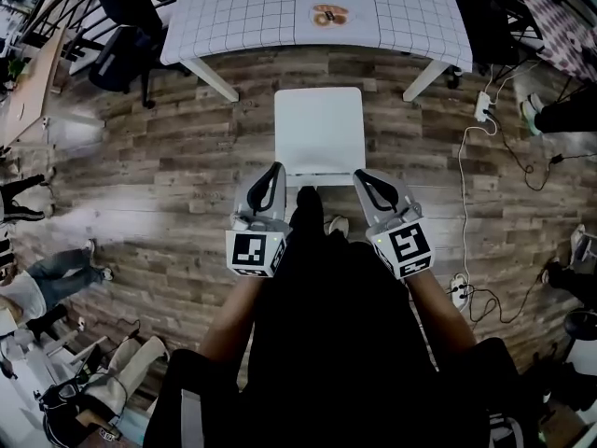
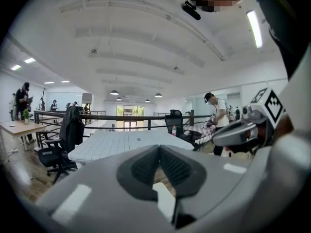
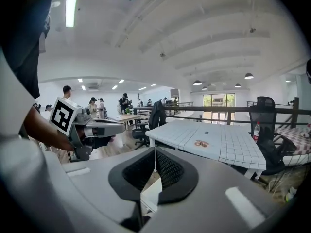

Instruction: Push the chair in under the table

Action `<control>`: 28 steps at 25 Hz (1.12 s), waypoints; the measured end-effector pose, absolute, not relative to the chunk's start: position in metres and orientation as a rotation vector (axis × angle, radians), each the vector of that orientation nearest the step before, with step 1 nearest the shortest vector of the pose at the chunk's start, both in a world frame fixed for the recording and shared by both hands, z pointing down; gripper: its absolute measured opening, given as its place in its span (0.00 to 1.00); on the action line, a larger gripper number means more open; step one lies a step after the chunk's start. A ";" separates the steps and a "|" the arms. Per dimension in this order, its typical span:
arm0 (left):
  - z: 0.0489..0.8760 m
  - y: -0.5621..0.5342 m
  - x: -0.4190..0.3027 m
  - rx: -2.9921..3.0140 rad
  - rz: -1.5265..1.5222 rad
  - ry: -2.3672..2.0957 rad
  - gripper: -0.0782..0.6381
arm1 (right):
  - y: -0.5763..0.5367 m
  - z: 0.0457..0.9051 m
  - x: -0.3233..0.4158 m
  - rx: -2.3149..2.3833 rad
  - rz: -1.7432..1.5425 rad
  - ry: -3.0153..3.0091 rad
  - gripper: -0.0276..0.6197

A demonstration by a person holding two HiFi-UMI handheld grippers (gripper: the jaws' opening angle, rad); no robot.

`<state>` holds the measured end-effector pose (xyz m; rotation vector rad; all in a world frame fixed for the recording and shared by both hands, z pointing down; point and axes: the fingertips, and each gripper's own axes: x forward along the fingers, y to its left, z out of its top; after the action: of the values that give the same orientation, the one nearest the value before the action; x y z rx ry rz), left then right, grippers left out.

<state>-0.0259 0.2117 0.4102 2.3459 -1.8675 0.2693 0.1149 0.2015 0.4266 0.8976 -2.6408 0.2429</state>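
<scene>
The white chair (image 1: 319, 131) stood just in front of the table (image 1: 242, 12), not under it. The left tongs (image 1: 277, 169) and right tongs (image 1: 359, 175) were both closed on nothing at its near edge, perhaps touching it.

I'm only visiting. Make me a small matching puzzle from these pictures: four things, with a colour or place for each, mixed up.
Things:
1 chair
2 table
3 floor
4 office chair

Descriptions:
A covered with a grid-patterned cloth
B brown planks
C plain white
D black, left of the table

Pairs: 1-C, 2-A, 3-B, 4-D
</scene>
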 end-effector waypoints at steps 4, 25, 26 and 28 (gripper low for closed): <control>0.422 0.207 -0.043 2.301 0.292 -1.879 0.12 | 0.182 0.428 0.106 0.884 0.227 -2.642 0.05; 0.559 0.189 -0.020 2.449 0.913 -1.061 0.22 | 0.191 0.579 0.081 0.292 0.271 -2.287 0.23; 0.563 0.190 -0.020 2.464 0.946 -1.043 0.23 | 0.194 0.586 0.080 0.268 0.254 -2.265 0.23; 0.571 0.195 -0.019 2.493 1.013 -0.992 0.23 | 0.201 0.599 0.080 0.206 0.195 -2.216 0.23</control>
<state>-0.0188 0.1947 0.5714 2.4929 -0.9923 1.0129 0.0804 0.2007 0.5995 0.2059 -2.2159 0.1954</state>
